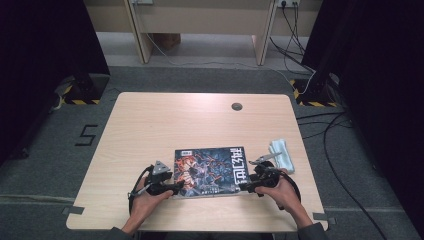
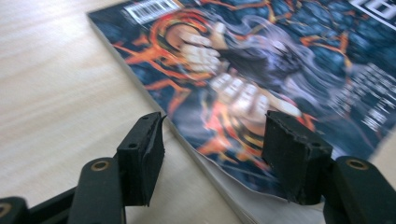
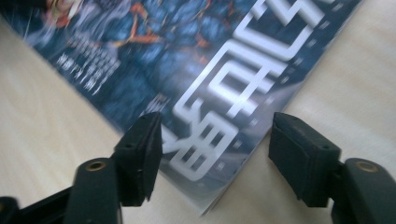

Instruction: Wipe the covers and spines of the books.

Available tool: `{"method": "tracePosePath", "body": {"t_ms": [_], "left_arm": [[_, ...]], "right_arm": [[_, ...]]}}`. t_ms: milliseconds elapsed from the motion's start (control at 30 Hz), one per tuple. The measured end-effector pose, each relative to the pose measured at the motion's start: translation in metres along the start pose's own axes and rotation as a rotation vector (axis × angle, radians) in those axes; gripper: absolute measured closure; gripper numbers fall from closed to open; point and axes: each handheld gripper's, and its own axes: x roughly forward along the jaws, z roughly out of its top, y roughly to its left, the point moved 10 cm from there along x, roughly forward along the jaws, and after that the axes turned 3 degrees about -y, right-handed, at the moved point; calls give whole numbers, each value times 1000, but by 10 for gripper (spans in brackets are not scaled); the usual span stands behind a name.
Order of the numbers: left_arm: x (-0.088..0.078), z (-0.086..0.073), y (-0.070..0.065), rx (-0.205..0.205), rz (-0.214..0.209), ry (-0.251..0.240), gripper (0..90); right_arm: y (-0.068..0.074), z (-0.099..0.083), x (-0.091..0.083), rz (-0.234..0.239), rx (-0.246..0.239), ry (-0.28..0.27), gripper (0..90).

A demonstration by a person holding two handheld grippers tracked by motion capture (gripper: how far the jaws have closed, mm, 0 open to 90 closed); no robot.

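A magazine (image 1: 212, 171) with a dark blue and orange illustrated cover and large silver characters lies flat near the table's front edge. My left gripper (image 1: 176, 188) is at its front left corner and stands open. In the left gripper view the magazine (image 2: 261, 70) has its curled corner between the jaws of the left gripper (image 2: 217, 123); one pad is over the table, the other over the cover. My right gripper (image 1: 246, 186) is open at the front right corner. In the right gripper view that corner of the magazine (image 3: 219, 70) points in between the jaws of the right gripper (image 3: 218, 122), and no pad presses on it.
A folded white cloth (image 1: 281, 155) lies just right of the magazine, close to the right hand. A round cable grommet (image 1: 236, 106) sits near the table's far edge. The table (image 1: 150, 125) is bare wood to the left and behind. Cables run over the floor at the right.
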Motion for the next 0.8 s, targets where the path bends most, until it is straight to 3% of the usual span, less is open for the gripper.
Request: {"method": "tracePosePath", "body": {"t_ms": [67,167,367,567,667,800], "left_arm": [[-5,-6,-7,1,-20,12,377],[-13,-12,-13,5,-37,25,399],[-16,-16,-15,-6,-43,24,452],[-14,-13,-10,10,-63,19,501],[-11,-10,-4,16,-65,12,511],[-9,-4,7,21,-19,-5,519]], "right_arm": [[-6,1,0,-34,-4,-13,363],[-11,1,0,-28,26,-27,362],[-17,3,-1,-39,31,-46,359],[-14,3,2,-23,35,-43,352],[-9,1,3,10,37,-30,352],[1,-3,3,30,20,3,334]]}}
